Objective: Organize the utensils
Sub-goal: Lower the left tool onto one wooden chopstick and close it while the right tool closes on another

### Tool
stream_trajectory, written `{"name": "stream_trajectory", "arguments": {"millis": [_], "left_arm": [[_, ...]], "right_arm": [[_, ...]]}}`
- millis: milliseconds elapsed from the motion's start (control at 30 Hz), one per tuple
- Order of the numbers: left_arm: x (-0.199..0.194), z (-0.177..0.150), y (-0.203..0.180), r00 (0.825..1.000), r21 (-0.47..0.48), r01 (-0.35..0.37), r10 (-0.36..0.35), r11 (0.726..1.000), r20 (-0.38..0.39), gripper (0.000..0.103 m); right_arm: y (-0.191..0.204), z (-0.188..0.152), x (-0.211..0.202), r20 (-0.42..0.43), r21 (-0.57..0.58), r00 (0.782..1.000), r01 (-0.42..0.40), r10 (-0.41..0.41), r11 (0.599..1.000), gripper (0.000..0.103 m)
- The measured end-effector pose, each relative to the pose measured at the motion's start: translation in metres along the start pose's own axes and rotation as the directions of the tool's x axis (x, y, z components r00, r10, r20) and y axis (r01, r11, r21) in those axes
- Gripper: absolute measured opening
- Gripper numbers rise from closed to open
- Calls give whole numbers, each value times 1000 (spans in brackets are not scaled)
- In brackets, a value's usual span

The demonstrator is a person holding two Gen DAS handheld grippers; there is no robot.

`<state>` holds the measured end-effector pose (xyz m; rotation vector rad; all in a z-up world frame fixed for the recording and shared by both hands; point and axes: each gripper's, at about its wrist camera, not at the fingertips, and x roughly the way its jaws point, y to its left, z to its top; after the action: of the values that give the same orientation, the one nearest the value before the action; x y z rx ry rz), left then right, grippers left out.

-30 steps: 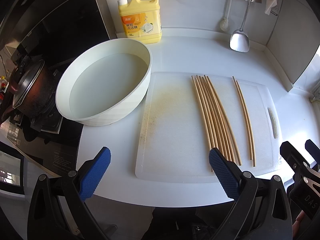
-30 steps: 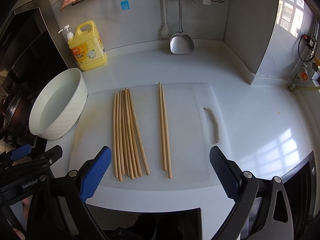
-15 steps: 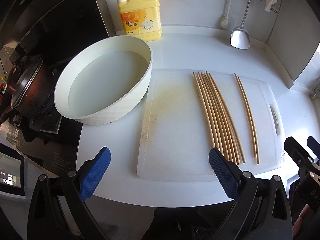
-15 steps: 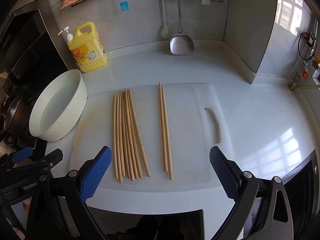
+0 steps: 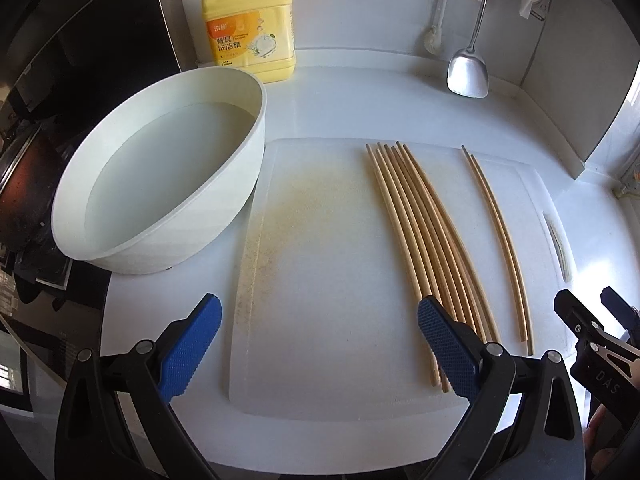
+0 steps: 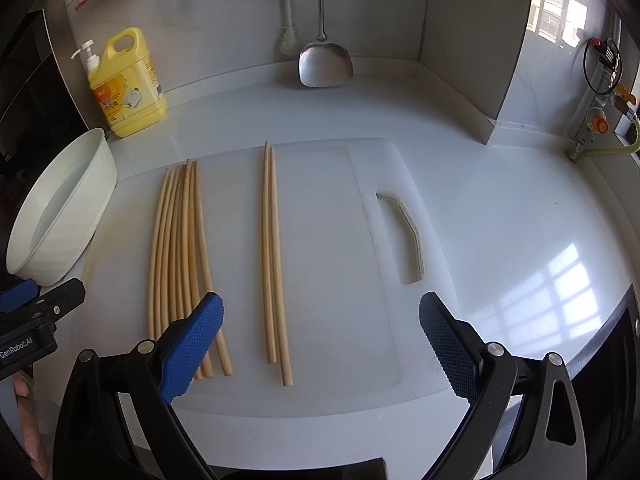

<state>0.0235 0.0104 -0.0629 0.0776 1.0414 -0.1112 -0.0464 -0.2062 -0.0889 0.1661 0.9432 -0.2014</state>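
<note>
Cutting board [image 6: 340, 240] on desk: paired chopsticks [image 6: 272, 256] apart from loose bundle [image 6: 180, 248]; left tongs [image 5: 320, 340] and right tongs [image 6: 320, 340], both released and empty, have edged nearer, pairing barely begun.

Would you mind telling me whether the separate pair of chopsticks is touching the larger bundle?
Apart. The right wrist view shows bare cutting board between the pair and the bundle.

You face a white counter [image 6: 500, 208] set in a grey-walled corner [image 6: 460, 12]. A window [image 6: 560, 8] at your right throws sunlit panes onto it; the dark stove [image 5: 24, 184] sits left.
</note>
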Motion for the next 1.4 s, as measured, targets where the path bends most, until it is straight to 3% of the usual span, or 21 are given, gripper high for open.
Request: {"name": "stream_trajectory", "arguments": {"millis": [200, 500, 933, 1400], "left_arm": [[18, -3, -14, 999, -10, -4, 5, 1000, 33, 97], [28, -9, -28, 994, -69, -31, 38, 997, 101, 97], [48, -19, -32, 991, -125, -95, 105, 988, 79, 97], [59, -17, -28, 995, -144, -73, 83, 987, 63, 98]], "right_arm": [[-6, 3, 22, 23, -29, 1000, 22, -21, 999, 94], [-18, 8, 33, 92, -78, 995, -26, 33, 997, 94], [-28, 4, 38, 128, -81, 988, -73, 83, 994, 94], [-21, 10, 46, 129, -108, 990, -50, 64, 993, 94]]}}
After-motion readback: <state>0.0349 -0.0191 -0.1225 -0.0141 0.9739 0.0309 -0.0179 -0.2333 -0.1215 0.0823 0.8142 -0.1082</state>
